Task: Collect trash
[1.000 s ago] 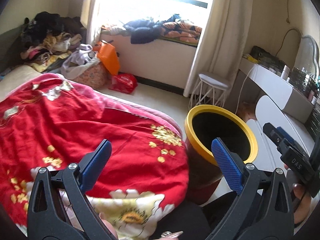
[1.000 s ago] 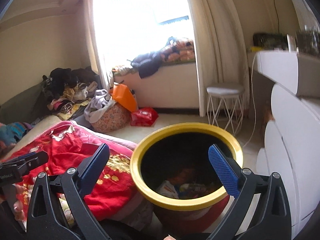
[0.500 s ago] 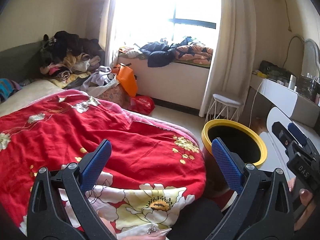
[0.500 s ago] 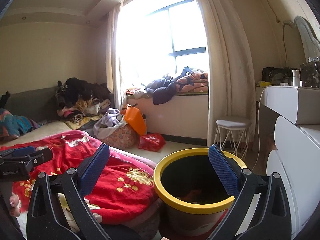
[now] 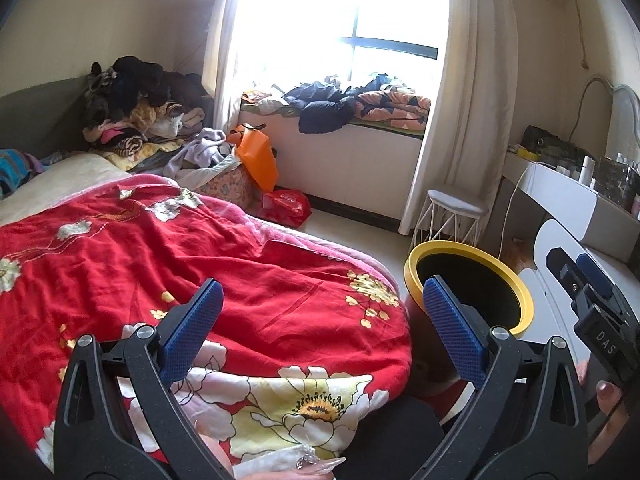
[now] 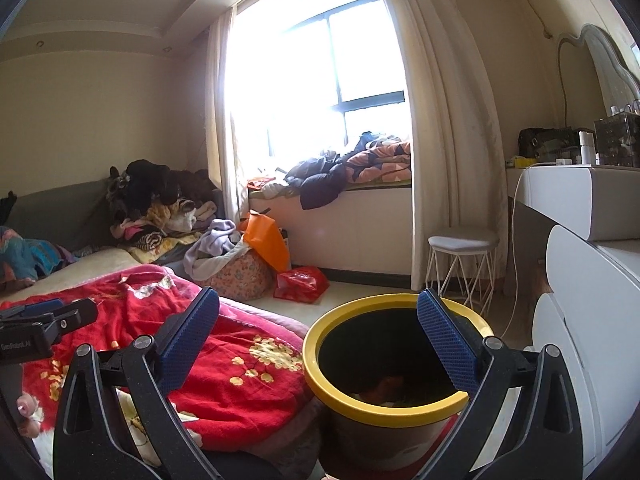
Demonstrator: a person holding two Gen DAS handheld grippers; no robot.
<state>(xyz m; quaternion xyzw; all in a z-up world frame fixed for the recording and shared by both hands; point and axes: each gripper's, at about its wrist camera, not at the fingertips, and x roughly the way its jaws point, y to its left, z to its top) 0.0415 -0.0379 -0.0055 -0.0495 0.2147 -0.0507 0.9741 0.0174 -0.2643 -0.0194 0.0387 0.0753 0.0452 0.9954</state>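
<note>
Yellow-rimmed trash bin (image 6: 394,364) on floor, right of bed, near white dresser (image 6: 592,344); some litter dimly visible at bottom. Right gripper (image 6: 318,344) above bin's near left rim, fingers spread wide, nothing between. Left gripper (image 5: 320,330) over red floral quilt (image 5: 224,280), fingers spread, empty. White stool (image 6: 462,256) far behind bin, red bag (image 6: 300,282) on floor beneath window seat.

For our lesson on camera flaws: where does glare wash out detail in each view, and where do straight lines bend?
Left wrist view: the window is blown out white and the curtain bows. Right wrist view: the same window glares, the ceiling edge curves, and the bin interior is lost in shadow.
</note>
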